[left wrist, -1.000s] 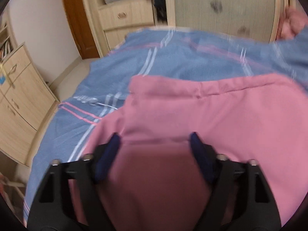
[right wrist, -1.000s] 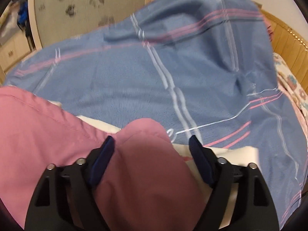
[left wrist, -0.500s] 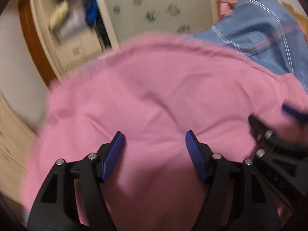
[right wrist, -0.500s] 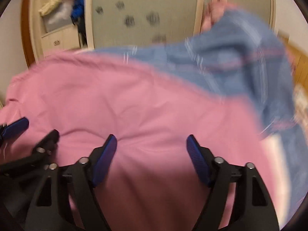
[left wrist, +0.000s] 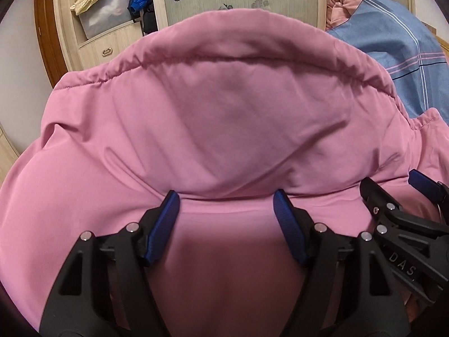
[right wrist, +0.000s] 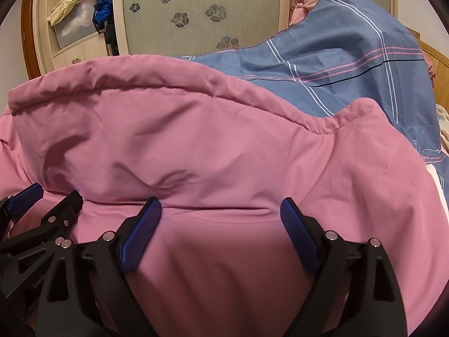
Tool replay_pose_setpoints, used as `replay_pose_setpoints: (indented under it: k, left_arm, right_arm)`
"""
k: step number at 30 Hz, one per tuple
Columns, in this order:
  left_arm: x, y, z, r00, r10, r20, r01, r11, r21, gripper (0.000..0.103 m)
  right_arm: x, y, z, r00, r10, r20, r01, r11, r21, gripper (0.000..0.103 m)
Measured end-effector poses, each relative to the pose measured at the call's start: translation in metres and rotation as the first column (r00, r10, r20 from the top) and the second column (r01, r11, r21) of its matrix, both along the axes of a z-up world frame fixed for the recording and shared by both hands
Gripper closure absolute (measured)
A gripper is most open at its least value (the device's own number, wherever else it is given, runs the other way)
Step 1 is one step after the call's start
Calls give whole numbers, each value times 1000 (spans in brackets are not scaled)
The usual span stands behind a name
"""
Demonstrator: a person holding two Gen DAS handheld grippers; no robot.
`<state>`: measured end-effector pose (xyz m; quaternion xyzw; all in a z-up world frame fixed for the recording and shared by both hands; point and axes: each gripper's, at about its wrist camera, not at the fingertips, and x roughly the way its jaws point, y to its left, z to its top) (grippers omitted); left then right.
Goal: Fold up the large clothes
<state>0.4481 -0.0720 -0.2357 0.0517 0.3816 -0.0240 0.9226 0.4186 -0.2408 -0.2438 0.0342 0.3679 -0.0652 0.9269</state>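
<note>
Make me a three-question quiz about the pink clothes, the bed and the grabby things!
1. Where is the blue checked blanket?
A. behind the pink garment
B. on the floor
C. in a drawer

2. What colour are the pads on the fingers?
A. red
B. blue
C. yellow

3. How do the left hand-held gripper and the right hand-held gripper stand?
A. shut tight
B. open
C. out of sight

Answers: 1 A, it spreads beyond the pink garment. 2 B, both views show blue pads. 3 B, wide gaps separate the fingers.
</note>
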Motion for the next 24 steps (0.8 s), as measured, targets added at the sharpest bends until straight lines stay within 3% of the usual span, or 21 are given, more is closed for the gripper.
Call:
replay_pose_setpoints:
  k: [5, 8, 9, 11, 13, 18, 24]
  left_arm:
    - [0, -4, 5, 1000, 7, -2, -7, 1000, 16, 31]
    - [-28, 2, 38, 1000, 7, 2, -7, 1000, -18, 30]
    - [-54, 8, 60, 999, 7, 45, -5, 999, -45, 25]
    - [-115, 20, 101, 982, 23, 187, -11, 998, -67, 7]
    - [-178, 32, 131, 954, 55, 293, -28, 995, -93, 2]
    - [-291, 47, 168, 951, 61, 304, -18, 990, -142, 2]
    - [-389, 38, 197, 936, 31, 351, 10, 993, -115, 2]
  right_arm:
    - [3, -2, -2, 1000, -6, -1, 6, 1000, 16, 12]
    - [-6, -5, 16, 1000, 7, -10, -6, 1000, 13, 8]
    - [-14, -6, 25, 1000, 13, -16, -13, 1000, 13, 8]
    - [-59, -7, 57, 1000, 5, 31, -6, 999, 49, 8]
    - [-124, -5, 91, 990, -11, 138, -1, 996, 88, 1]
    - [-263, 18, 140, 977, -28, 211, 22, 999, 34, 1]
    - [-361, 27, 164, 974, -80, 213, 84, 996, -9, 1]
